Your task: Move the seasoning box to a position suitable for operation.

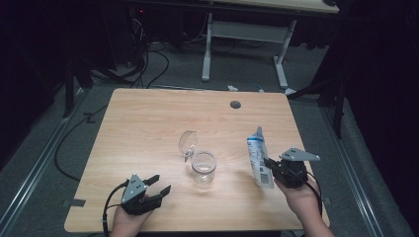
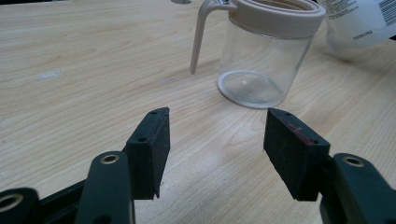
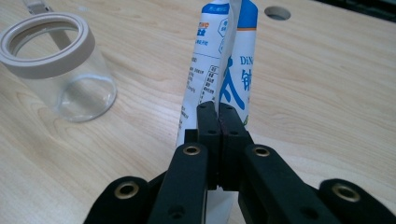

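Pouch point(image 1: 259, 157), white and blue with a barcode on its lower part, stands upright in the right gripper point(image 1: 271, 166), near the right side of the wooden bench point(image 1: 148, 118). In the right gripper view the two black jaws are pressed together on the pouch point(image 3: 224, 74), pinching its flat side seam, and printed blue lettering runs up the panels above them. The left gripper point(image 1: 159, 185) rests low near the front left of the bench, jaws spread wide with nothing between them; its pads point(image 2: 152, 144) frame bare wood in the left gripper view. Between the two grippers, near the middle of the bench, stands a clear glass jar point(image 1: 203, 167) with a pale rim, upright and open. Its hinged lid point(image 1: 188, 143) is swung back and stands up behind it to the left, and a wire clasp point(image 2: 200, 35) hangs down from the rim. Jar and pouch are near each other but apart. A round cable hole point(image 1: 235, 104) sits toward the far edge of the bench.
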